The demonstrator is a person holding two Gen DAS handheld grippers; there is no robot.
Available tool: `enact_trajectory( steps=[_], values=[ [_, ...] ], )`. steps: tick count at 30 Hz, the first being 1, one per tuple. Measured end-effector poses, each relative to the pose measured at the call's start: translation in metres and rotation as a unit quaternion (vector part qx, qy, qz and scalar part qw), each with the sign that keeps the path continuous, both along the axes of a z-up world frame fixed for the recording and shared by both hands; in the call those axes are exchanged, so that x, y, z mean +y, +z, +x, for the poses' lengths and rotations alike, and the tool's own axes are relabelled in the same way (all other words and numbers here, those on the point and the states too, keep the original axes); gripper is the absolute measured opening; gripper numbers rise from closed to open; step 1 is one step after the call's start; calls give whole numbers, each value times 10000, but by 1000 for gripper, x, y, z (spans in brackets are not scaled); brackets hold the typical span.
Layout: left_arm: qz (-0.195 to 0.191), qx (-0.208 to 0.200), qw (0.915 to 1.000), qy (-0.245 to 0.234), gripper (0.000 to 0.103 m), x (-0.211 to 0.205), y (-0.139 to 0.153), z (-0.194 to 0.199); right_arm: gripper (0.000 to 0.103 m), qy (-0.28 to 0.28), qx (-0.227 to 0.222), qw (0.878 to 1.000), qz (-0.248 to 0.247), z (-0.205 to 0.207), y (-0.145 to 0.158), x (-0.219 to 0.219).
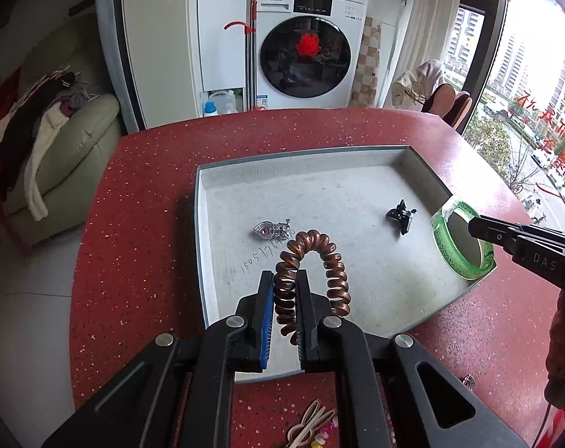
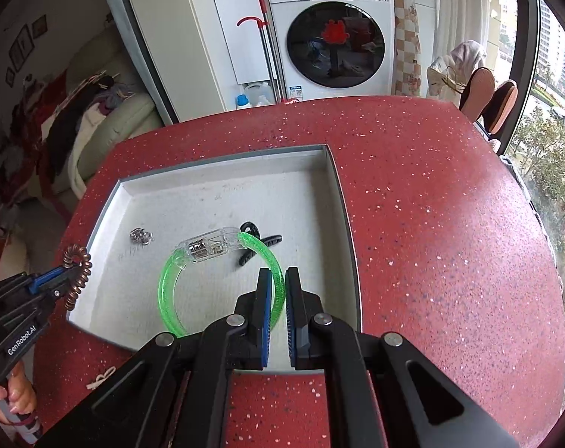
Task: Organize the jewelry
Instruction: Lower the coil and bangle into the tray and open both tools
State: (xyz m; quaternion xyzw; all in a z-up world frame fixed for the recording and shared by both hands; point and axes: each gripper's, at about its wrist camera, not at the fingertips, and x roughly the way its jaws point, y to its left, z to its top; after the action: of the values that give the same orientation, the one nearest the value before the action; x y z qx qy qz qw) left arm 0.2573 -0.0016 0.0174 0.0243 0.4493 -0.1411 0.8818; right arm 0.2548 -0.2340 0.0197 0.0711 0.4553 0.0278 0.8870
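My left gripper is shut on a copper spiral hair tie and holds it over the near part of the grey tray. It also shows in the right wrist view with the hair tie. My right gripper is shut on a green translucent bangle with a clear plastic section, over the tray's right side. In the left wrist view the bangle hangs at the tray's right rim, held by the right gripper. A silver trinket and a black hair claw lie in the tray.
The tray sits on a red speckled counter. Hair clips lie on the counter near my left gripper. A small white bow clip lies by the tray's near left corner. A washing machine stands beyond the counter.
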Motion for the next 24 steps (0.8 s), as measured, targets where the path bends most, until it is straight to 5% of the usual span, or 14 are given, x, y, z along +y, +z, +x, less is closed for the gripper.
enact_trajectory(
  steps=[12, 24],
  values=[
    [140, 723, 9972, 165, 29, -12, -41, 39, 8, -185, 330, 9992, -143, 49, -34, 3],
    [646, 341, 9970, 274, 30, -25, -51, 51, 8, -270, 419, 9982, -319, 54, -49, 2]
  ],
)
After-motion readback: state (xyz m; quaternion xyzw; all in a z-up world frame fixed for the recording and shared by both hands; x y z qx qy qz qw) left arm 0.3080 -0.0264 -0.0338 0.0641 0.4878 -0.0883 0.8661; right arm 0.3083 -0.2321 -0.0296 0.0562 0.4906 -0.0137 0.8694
